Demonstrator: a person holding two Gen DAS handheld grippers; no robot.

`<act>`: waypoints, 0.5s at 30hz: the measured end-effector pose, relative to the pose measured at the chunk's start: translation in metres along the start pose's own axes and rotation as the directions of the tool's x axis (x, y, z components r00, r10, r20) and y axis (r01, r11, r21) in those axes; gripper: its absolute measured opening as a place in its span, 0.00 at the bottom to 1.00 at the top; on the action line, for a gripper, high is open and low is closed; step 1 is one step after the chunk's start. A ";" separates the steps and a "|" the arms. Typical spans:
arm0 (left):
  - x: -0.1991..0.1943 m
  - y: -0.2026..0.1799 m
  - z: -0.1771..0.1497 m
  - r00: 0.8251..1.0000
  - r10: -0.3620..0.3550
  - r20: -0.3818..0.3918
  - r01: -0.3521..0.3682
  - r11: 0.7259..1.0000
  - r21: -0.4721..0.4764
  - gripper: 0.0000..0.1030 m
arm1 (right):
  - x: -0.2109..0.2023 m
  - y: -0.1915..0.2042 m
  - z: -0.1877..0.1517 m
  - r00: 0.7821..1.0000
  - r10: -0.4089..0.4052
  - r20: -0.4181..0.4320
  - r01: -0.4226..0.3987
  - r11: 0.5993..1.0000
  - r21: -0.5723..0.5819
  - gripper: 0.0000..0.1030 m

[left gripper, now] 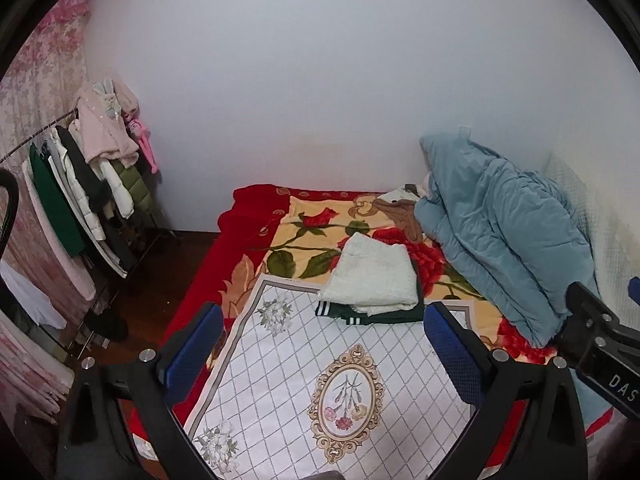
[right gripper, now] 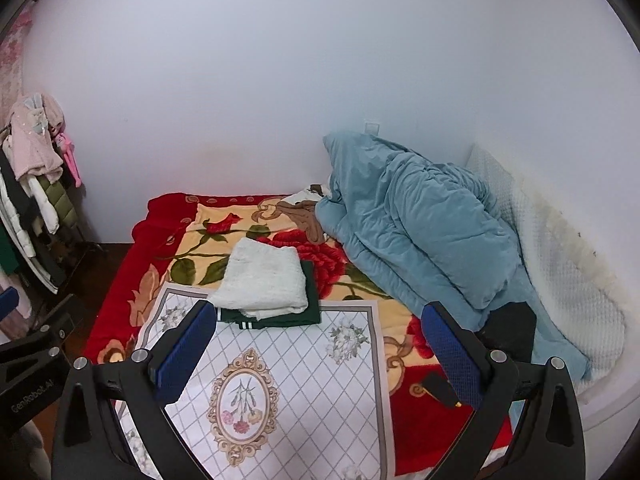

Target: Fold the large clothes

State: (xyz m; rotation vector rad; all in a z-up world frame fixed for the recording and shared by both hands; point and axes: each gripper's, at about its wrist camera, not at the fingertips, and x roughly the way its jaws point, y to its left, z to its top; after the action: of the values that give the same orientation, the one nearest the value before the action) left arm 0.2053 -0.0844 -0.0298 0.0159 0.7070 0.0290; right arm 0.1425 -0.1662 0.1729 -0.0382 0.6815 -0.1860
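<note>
Bed (left gripper: 248, 216) holds folded white garment (left gripper: 372, 276) atop green one (left gripper: 380, 314).

1. the folded towel (left gripper: 370, 280) is pale mint white.
2. the folded garment (left gripper: 384, 314) under it is dark green with white stripes.
3. the mat (right gripper: 288, 392) is white with grey diamond lines and flowers.
4. the blanket (right gripper: 168, 236) is red and cream with roses.
5. the quilt (right gripper: 416, 232) is dusty blue.

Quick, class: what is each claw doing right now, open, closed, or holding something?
Left claw: open, holding nothing.
Right claw: open, holding nothing.
</note>
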 end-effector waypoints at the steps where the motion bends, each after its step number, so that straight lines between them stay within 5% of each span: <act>1: -0.002 -0.001 -0.001 1.000 -0.002 0.002 0.002 1.000 -0.002 1.00 | -0.002 -0.001 0.000 1.000 0.003 -0.001 -0.003 1.000 -0.002 1.00; 15: -0.013 -0.004 -0.008 1.000 -0.014 0.009 0.014 1.000 -0.006 1.00 | -0.009 -0.006 -0.002 1.000 0.005 -0.006 -0.005 1.000 -0.011 1.00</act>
State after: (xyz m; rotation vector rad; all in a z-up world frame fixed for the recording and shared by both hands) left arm 0.1902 -0.0884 -0.0278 0.0057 0.6983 0.0178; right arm 0.1328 -0.1699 0.1775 -0.0467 0.6889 -0.1776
